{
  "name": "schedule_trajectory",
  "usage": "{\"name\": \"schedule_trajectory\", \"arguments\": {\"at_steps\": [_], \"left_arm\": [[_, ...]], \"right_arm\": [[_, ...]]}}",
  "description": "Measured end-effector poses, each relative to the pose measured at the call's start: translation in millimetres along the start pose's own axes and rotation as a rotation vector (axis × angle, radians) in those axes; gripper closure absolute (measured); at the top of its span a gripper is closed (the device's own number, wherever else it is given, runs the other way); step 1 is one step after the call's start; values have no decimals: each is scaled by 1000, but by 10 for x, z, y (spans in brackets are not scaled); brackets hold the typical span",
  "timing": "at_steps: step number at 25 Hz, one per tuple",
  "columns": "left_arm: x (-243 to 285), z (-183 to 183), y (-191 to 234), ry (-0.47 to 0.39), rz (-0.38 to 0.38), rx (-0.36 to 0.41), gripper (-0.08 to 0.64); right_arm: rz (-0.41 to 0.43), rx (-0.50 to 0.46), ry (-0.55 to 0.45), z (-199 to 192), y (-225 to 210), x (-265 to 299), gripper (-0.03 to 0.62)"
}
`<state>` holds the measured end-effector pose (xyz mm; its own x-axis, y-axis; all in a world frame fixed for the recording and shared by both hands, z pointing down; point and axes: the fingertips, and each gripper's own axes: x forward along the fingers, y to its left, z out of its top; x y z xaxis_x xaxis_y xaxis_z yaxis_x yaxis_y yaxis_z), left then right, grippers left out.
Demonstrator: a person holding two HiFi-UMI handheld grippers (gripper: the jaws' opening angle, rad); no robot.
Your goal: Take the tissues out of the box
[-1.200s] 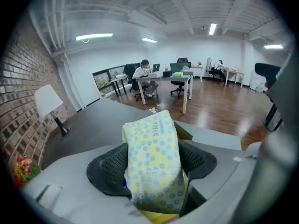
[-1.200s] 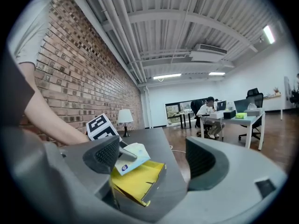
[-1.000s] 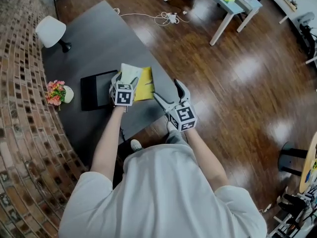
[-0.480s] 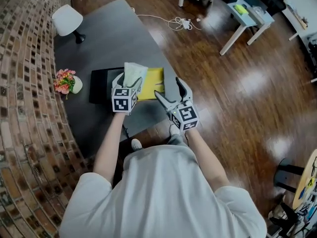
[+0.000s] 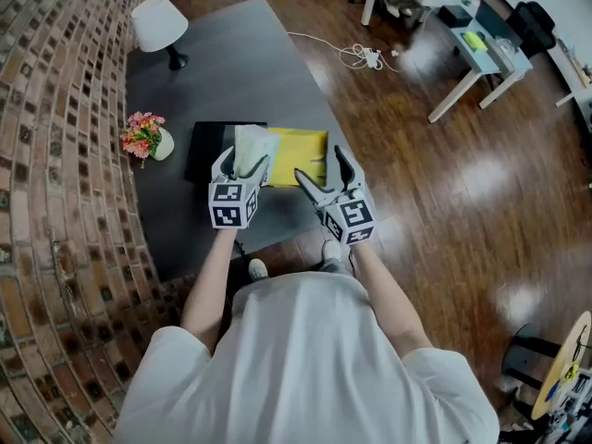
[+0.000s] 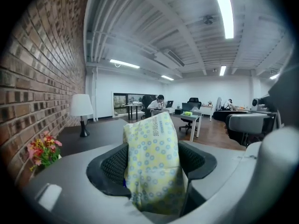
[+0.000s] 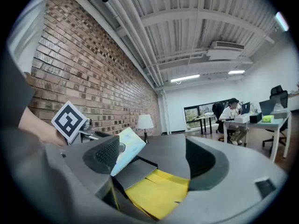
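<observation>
My left gripper (image 5: pixel 242 163) is shut on a soft tissue pack (image 5: pixel 252 146) printed with small blue and yellow rings. In the left gripper view the pack (image 6: pixel 150 139) stands upright between the pads, above the table. The flat yellow box (image 5: pixel 298 155) lies on the dark grey table (image 5: pixel 231 72), just right of the pack. My right gripper (image 5: pixel 322 169) hovers open over the box's near edge, with nothing between its jaws. In the right gripper view, the yellow box (image 7: pixel 156 192) shows below the right gripper (image 7: pixel 154 160), and the pack (image 7: pixel 127 150) is up to the left.
A black flat tray (image 5: pixel 205 146) lies left of the box. A small vase of flowers (image 5: pixel 143 135) and a white lamp (image 5: pixel 159 21) stand along the brick wall. The table's right edge drops to a wooden floor with a white cable (image 5: pixel 365 55) and a desk (image 5: pixel 462 35) beyond.
The left gripper has drawn the tissue pack left and toward me, away from the yellow box. The right gripper has stayed open near the box. The head view has shifted.
</observation>
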<state>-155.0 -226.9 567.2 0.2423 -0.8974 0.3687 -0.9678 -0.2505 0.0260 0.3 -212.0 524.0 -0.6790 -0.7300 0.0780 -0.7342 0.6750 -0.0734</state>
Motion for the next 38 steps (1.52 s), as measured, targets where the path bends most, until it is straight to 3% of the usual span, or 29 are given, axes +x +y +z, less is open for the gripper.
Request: {"name": "schedule_trajectory", "arguments": {"at_steps": [15, 26, 38], "left_arm": [[-957, 87, 459, -162, 168, -71, 229], [-1586, -38, 732, -222, 319, -81, 229], [-1864, 151, 775, -349, 366, -24, 233]], "right_arm": [[106, -18, -19, 80, 409, 271, 153], [94, -64, -16, 85, 360, 205, 153], [133, -107, -92, 376, 626, 340, 152]]}}
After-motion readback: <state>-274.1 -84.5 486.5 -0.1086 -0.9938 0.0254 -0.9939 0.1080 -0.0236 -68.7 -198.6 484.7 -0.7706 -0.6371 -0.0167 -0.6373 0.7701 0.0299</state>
